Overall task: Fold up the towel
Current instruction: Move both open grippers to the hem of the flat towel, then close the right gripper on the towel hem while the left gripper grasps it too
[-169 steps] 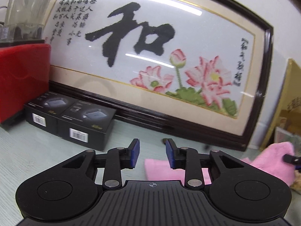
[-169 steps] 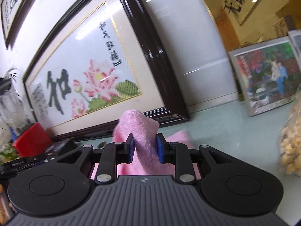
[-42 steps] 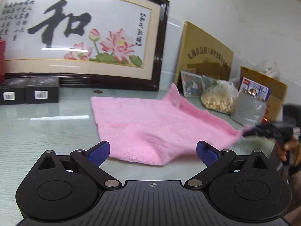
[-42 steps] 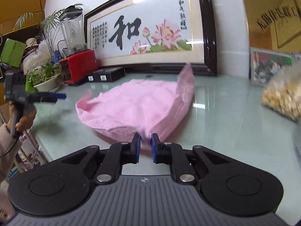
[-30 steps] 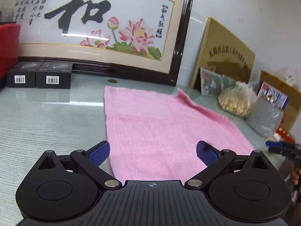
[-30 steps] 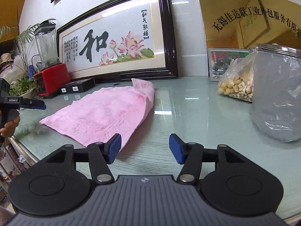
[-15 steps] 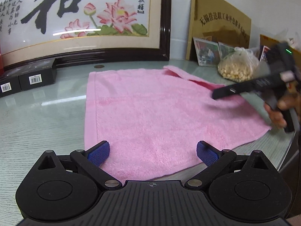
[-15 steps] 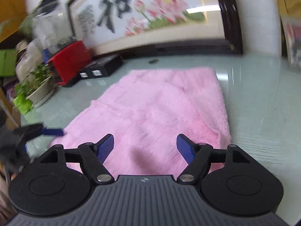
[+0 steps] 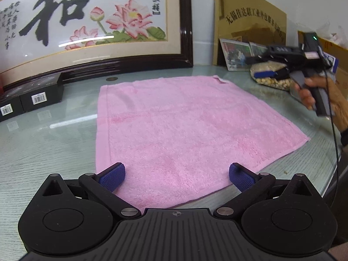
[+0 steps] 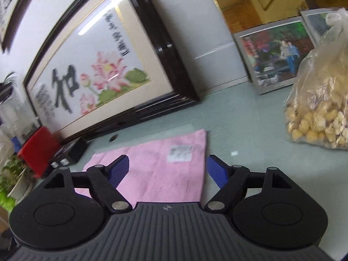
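A pink towel [image 9: 184,126] lies spread flat on the glass table. My left gripper [image 9: 176,174] is wide open and empty, its blue pads over the towel's near edge. My right gripper [image 10: 168,169] is wide open and empty above the towel's far right corner [image 10: 165,165], where a white label [image 10: 180,151] shows. In the left wrist view the right gripper [image 9: 267,68] is held in a hand above the table, right of the towel's far corner.
A large framed lotus picture [image 9: 91,26] leans on the wall behind the towel. Two black boxes [image 9: 28,99] sit at the back left. A bag of puffed snacks [image 10: 322,113], framed photos [image 10: 274,54] and a gold plaque [image 9: 252,28] stand at the right. A coin [image 9: 112,78] lies near the frame.
The right gripper let go of the towel, which now lies flat. The right gripper has moved from over the towel's middle to its far right corner. The left gripper stays open at the near edge.
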